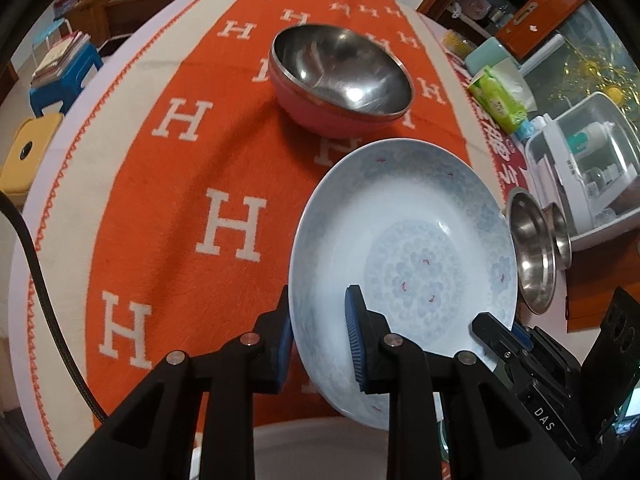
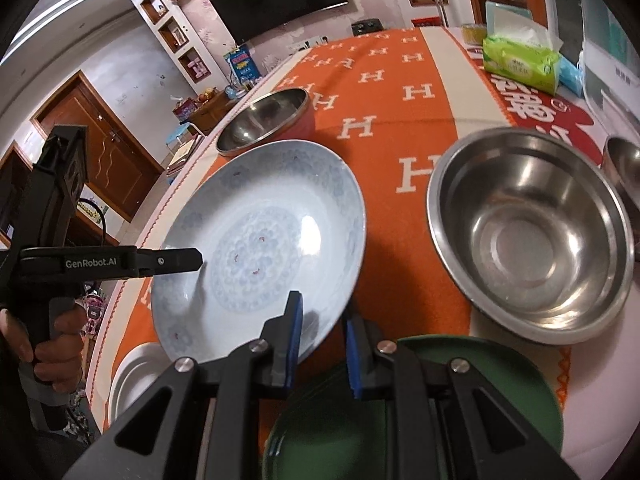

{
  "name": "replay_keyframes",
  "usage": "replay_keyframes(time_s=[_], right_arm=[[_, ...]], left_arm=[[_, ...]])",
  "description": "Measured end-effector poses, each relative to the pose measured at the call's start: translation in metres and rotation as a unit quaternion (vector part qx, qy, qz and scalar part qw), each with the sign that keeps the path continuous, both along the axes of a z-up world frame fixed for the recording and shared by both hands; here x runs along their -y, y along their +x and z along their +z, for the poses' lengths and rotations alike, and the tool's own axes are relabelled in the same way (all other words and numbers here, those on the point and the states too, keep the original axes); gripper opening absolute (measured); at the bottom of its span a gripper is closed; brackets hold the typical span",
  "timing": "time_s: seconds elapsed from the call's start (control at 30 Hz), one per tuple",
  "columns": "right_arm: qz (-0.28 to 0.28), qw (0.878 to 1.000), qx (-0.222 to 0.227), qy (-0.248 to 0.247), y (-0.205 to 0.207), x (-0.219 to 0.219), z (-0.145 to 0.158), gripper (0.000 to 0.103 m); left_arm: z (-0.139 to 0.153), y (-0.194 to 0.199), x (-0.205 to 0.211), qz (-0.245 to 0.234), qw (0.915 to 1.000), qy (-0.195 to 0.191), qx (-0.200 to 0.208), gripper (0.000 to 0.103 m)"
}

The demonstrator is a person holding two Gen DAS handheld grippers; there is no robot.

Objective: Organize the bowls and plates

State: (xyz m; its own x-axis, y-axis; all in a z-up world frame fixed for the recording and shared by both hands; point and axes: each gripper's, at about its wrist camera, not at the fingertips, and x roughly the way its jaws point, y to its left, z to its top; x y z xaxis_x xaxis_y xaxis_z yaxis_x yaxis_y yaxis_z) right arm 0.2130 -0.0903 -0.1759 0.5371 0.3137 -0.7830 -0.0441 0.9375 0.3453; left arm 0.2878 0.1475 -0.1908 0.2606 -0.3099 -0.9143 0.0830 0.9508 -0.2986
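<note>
Both grippers carry one pale blue plate (image 1: pixel 404 248) tilted above the orange cloth (image 1: pixel 168 208). The left gripper (image 1: pixel 320 344) pinches its near rim, and the right gripper (image 2: pixel 322 344) pinches the opposite rim. The step in hand appears to be transferring the plate. The likely next move: lowering it level onto the green plate (image 2: pixel 500 392) or the white plates (image 2: pixel 132 380), then releasing.
</note>
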Motion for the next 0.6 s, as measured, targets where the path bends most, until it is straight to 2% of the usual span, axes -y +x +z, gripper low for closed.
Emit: replay_keyframes(time_s=[0.33, 0.6], right_arm=[[0.006, 0.999, 0.035, 0.002, -0.026, -0.005, 0.028, 0.019], [0.029, 0.998, 0.054, 0.0, -0.046, -0.011, 0.044, 0.019]], left_arm=[[0.041, -0.034, -0.006, -0.005, 0.9992, -0.004, 0.039, 0.022], [0.06, -0.071, -0.011, 0.009, 0.9982, -0.003, 0.06, 0.022]])
